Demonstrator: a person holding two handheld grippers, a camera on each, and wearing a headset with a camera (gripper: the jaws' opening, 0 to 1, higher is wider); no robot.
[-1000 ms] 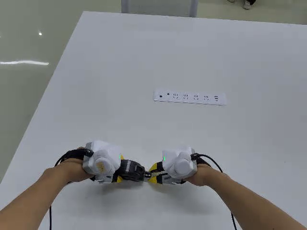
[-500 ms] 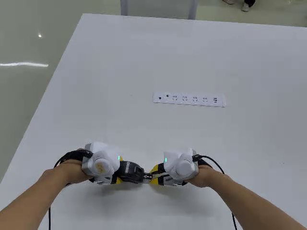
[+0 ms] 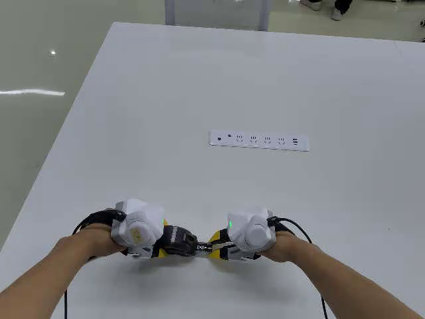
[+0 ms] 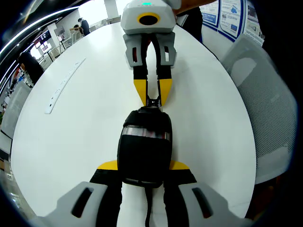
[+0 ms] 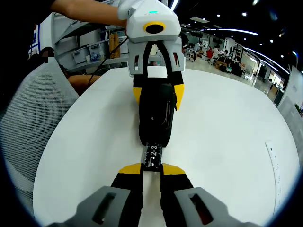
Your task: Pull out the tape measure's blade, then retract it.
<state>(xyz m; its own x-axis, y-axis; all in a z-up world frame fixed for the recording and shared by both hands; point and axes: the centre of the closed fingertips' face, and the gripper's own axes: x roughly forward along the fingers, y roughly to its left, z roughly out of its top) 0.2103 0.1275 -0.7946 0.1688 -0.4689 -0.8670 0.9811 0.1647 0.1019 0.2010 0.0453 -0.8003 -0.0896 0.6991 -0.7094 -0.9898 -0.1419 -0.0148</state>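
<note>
My left gripper (image 4: 144, 165) is shut on the black tape measure case (image 4: 144, 137), which lies on the white table (image 3: 199, 80) near its front edge. In the head view the case (image 3: 182, 240) sits between the left gripper (image 3: 166, 239) and the right gripper (image 3: 214, 247), which face each other. My right gripper (image 5: 152, 169) has its yellow tips shut on the end of the blade (image 5: 153, 155). A short stretch of blade with printed numbers shows between the tips and the case (image 5: 156, 111).
A white power strip (image 3: 259, 141) lies flat in the middle of the table, well beyond the grippers. A grey mesh chair (image 4: 265, 94) stands close to the table's near edge. Black cables trail back from both grippers along the person's forearms.
The head camera has tilted a little. My right gripper has edged slightly to the right, away from the case, and a bit more blade shows. The left gripper holds still.
</note>
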